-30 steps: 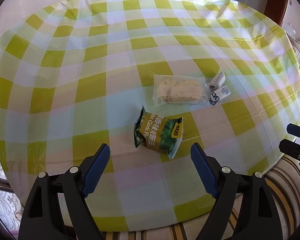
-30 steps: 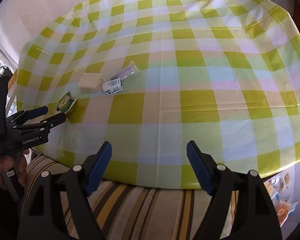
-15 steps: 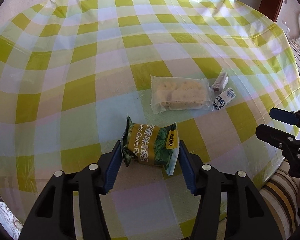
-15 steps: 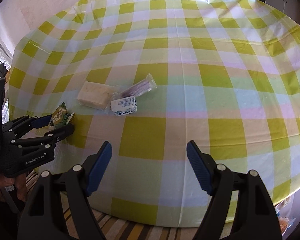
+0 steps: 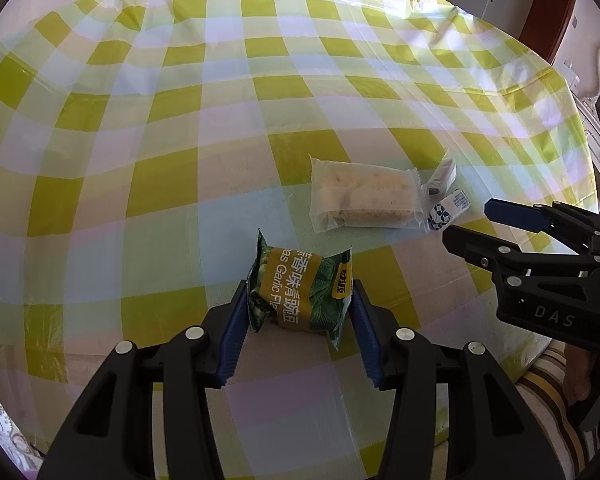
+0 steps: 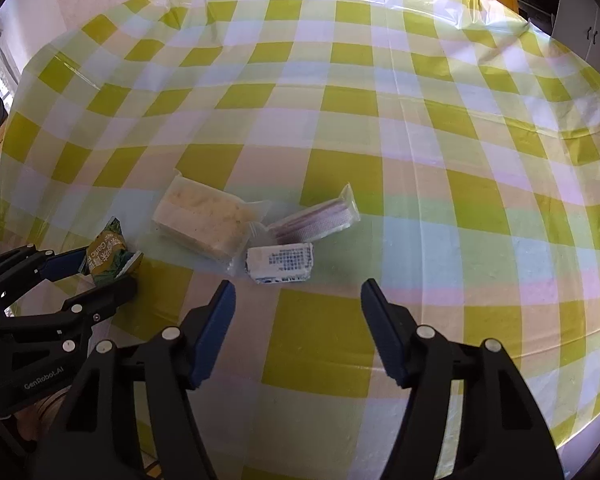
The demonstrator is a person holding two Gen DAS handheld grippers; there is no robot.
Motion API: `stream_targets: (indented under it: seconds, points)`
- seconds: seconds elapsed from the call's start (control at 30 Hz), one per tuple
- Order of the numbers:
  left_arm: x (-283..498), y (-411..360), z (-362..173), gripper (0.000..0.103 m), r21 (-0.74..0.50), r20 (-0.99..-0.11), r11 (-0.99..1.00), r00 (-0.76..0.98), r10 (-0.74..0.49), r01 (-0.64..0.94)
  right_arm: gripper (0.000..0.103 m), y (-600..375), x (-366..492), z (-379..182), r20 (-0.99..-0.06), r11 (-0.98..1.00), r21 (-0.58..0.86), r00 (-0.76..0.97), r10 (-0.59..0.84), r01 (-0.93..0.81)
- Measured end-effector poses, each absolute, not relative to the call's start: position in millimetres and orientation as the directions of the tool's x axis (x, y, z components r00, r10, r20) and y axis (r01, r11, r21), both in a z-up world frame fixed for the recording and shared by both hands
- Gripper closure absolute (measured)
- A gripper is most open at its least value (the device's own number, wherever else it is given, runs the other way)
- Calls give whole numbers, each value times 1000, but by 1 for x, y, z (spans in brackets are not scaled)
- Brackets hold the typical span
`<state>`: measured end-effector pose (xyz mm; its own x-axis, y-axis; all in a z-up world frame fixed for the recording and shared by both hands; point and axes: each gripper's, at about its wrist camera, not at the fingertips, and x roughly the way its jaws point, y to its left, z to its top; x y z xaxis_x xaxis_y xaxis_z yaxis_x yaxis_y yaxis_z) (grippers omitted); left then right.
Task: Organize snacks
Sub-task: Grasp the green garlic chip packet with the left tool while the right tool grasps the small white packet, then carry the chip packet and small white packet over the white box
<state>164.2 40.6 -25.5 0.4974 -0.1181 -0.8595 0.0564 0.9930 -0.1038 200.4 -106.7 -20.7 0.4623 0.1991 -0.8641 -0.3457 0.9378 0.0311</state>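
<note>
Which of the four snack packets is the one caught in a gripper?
The green-and-gold garlic packet, pinched between the left gripper fingers. The clear cake packet, the white-and-blue packet and the pink wafer packet lie untouched.

Both wrist views overlook the table (image 5: 260, 120), sharing snacks (image 6: 204, 220).

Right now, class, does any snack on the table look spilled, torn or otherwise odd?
Nothing looks spilled or torn. The green snack packet is pinched between the left gripper fingers. The other three packets lie sealed, bunched unevenly on the checked tablecloth.
</note>
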Motion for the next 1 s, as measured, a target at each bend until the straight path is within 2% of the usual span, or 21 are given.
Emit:
stream_targets:
  seconds: [0.17,0.27,0.4,0.43,0.57,1.0]
  points:
    - [164,41,-26,55,-105,-859,993,498,-119,56,44,-100,207,-22,-860,935,19,471,195,-354]
    - [164,41,-26,55,-105,-859,993,498,-119,57,51,-98,210,-24,-861,934,13,470,192,-357]
    - [164,41,-25,56,-107,-858,993,500,-120,54,68,-98,211,-26,-864,933,22,463,198,-358]
    - [164,41,-25,57,-104,-858,993,500,-116,52,69,-99,211,-26,-863,933,24,463,200,-359]
    - [164,43,-23,60,-106,-860,994,499,-110,36,69,-98,210,-26,-865,932,27,459,204,-362]
    - [154,26,-9,61,-110,-849,993,516,-116,42,69,-129,195,-16,-865,945,64,454,213,-321]
